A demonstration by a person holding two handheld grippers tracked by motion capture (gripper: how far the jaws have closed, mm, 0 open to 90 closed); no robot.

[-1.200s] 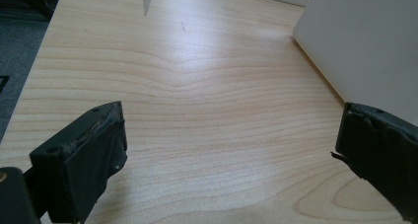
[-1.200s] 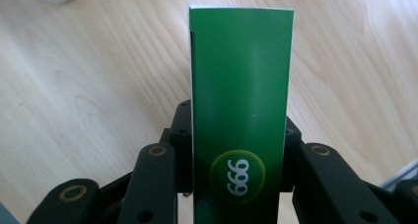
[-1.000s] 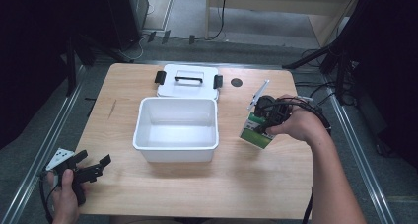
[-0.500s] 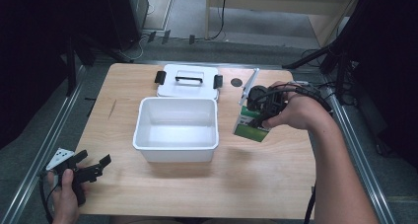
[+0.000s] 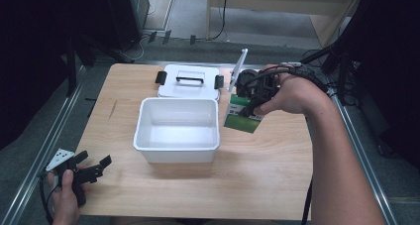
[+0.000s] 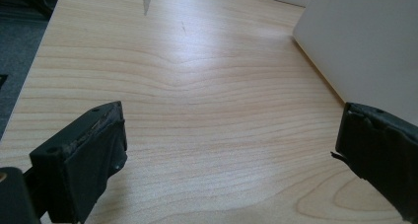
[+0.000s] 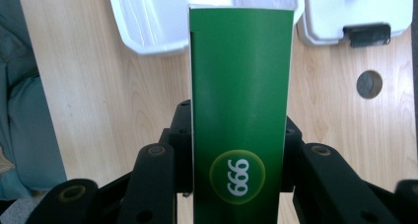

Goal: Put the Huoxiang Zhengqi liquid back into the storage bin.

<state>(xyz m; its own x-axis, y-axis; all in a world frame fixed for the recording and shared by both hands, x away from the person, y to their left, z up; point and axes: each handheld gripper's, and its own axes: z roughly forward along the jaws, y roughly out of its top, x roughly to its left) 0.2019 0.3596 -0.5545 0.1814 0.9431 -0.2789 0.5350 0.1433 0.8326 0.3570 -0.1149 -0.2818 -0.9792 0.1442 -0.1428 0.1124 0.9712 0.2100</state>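
We had lifted the green box (image 5: 242,114) closer to the white tub (image 5: 177,131), our right gripper (image 7: 240,150) fingers squeezing it above the table (image 5: 257,175), while our left gripper (image 5: 84,169) fingers stayed wide, so dropping it in looked next.

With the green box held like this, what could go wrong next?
1. The right gripper clamps the green cardboard box only at its lower end, so the box may tilt or slip.
2. Held beside the open white plastic bin, it might catch the rim when moved over it.
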